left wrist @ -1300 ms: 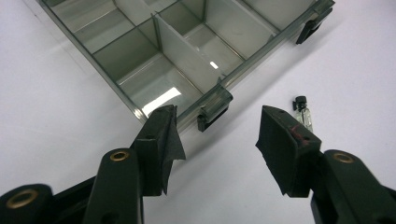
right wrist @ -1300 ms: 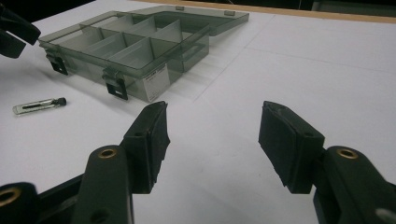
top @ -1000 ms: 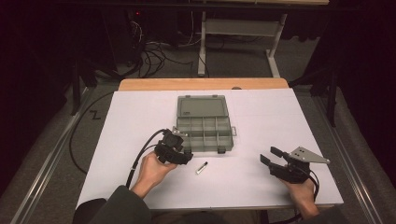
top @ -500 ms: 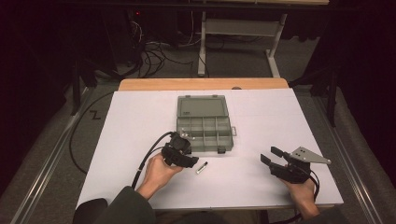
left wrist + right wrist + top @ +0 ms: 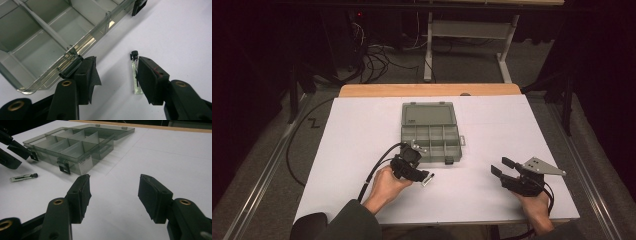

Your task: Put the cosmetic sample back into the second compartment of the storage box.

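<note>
In the high view, the left gripper [image 5: 419,172] is lowered to the white table [image 5: 362,130] just in front of the open compartment box [image 5: 432,132], and the small glass vial [image 5: 427,180] lies at its tips. The right gripper [image 5: 502,167] rests well apart to the right, probably only waiting, because nothing lies near it.

In the left gripper view, the jaws are spread, and they have just been closing a little. The vial [image 5: 136,73] lies flat between them, just against the inner face of the right jaw, while the left jaw stands over the front wall of the box [image 5: 50,42]. I judge that the gripper is set so to pinch the vial across its thin body.

In the right gripper view, the jaws of the right gripper [image 5: 113,195] stand wide apart with only bare table between them. The vial [image 5: 22,177] lies far to their left, and the box [image 5: 75,145] stands ahead with its lid laid back, so the compartments are free to receive it.
</note>
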`<state>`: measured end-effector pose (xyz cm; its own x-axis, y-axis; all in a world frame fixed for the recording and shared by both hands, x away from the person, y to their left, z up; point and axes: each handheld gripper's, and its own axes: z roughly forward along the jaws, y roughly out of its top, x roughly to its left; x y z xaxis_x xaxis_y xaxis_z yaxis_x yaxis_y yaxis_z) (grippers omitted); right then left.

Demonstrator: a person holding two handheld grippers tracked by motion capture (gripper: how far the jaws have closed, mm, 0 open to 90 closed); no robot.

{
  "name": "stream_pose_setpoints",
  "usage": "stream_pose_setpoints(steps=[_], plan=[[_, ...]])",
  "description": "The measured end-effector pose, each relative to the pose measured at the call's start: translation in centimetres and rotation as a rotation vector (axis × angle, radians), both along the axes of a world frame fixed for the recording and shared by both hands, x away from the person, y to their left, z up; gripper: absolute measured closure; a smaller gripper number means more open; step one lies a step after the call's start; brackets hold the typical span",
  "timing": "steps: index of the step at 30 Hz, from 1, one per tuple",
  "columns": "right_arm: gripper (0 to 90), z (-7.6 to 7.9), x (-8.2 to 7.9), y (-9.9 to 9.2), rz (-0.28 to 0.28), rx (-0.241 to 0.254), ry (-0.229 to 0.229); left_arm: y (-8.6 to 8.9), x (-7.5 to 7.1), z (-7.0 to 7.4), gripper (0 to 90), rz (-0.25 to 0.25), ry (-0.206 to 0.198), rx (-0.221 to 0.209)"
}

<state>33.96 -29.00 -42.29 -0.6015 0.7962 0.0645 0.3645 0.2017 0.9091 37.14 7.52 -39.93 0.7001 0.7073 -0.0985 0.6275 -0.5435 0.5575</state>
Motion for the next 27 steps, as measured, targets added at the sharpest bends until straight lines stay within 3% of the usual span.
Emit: stream_pose_setpoints(steps=[27], plan=[[45.2, -0.1, 0.1, 0.0, 0.0, -0.005, 0.01, -1.5, 0.2, -0.7, 62.2, -0.073, 0.087, 0.048]])
